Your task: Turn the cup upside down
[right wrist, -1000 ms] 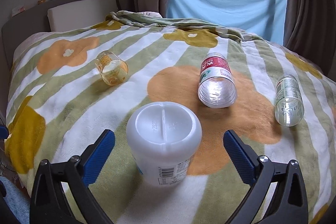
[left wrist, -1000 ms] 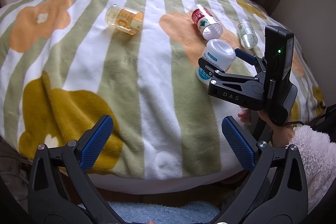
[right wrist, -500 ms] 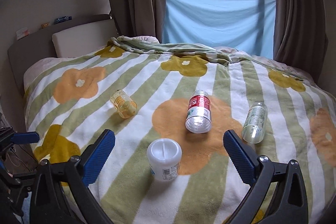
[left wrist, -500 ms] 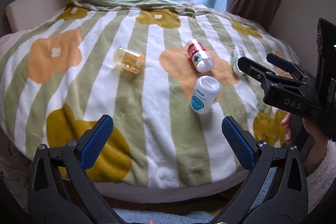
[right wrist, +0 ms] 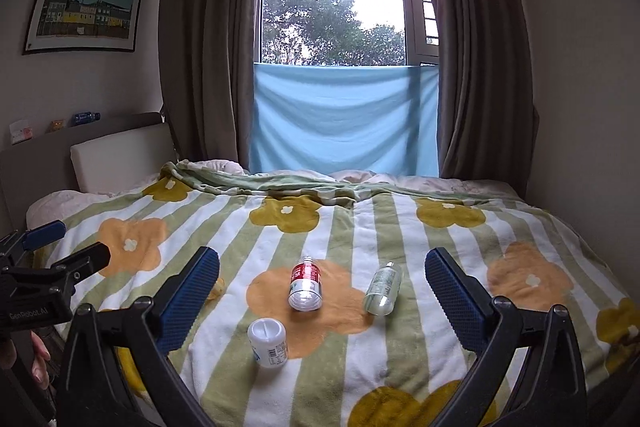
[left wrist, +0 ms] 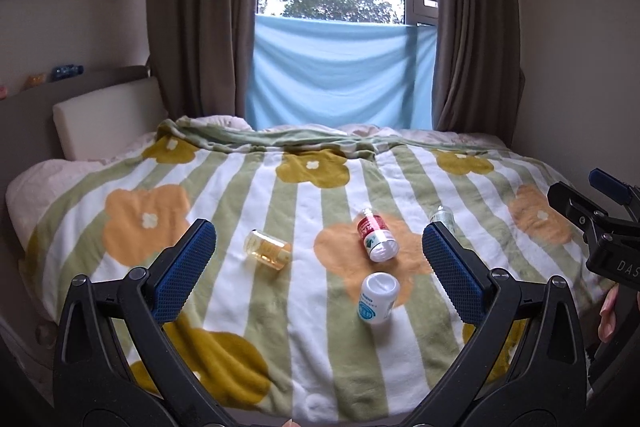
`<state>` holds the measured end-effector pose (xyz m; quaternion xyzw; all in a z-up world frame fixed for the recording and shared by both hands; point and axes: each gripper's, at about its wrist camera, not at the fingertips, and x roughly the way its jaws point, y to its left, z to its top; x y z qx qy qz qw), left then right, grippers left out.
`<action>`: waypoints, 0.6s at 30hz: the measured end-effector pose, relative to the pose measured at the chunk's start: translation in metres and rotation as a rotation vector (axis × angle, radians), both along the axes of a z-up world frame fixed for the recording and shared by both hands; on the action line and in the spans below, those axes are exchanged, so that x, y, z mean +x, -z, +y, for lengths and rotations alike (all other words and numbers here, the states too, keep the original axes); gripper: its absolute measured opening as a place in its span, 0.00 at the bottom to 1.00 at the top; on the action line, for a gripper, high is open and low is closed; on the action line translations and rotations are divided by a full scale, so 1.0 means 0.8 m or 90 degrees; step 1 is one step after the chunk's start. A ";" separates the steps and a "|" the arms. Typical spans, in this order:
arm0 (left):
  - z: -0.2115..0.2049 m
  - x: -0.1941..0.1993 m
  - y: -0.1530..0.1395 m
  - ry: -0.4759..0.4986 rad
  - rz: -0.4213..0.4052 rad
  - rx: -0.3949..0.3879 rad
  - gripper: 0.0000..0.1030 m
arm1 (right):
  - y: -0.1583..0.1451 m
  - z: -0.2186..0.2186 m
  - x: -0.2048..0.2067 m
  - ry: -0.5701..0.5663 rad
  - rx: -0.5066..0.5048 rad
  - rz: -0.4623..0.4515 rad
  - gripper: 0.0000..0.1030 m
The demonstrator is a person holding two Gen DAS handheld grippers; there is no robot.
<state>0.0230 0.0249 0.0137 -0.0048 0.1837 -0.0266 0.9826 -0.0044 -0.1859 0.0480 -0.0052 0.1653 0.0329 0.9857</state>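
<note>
A white plastic cup [left wrist: 377, 297] with a blue label stands upside down on the flowered blanket; it also shows in the right wrist view [right wrist: 268, 342]. My left gripper [left wrist: 318, 269] is open and empty, held back from the bed's near edge. My right gripper [right wrist: 322, 299] is open and empty too, well back from the cup. The right gripper's body [left wrist: 600, 231] shows at the right edge of the left wrist view, and the left gripper's body [right wrist: 44, 279] at the left edge of the right wrist view.
A red-labelled clear cup [left wrist: 376, 239] lies on its side beyond the white one. A yellow glass [left wrist: 268, 249] lies to the left and a clear bottle [right wrist: 382, 289] to the right. The bed has a headboard [left wrist: 96, 123] at the left, and curtains behind.
Both grippers have pulled back and up from the bed. The right gripper, which had its jaws around the upturned white cup, is now far from it. The cup stays put.
</note>
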 end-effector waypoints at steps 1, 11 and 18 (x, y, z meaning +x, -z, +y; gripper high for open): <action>-0.001 -0.003 0.000 -0.002 -0.003 -0.002 1.00 | 0.001 -0.003 -0.006 0.009 -0.005 -0.005 1.00; -0.014 -0.020 0.001 0.004 -0.010 0.007 1.00 | -0.004 -0.017 -0.028 0.045 -0.007 -0.029 1.00; -0.021 -0.026 0.001 0.009 -0.019 0.011 1.00 | -0.006 -0.020 -0.027 0.049 -0.006 -0.026 1.00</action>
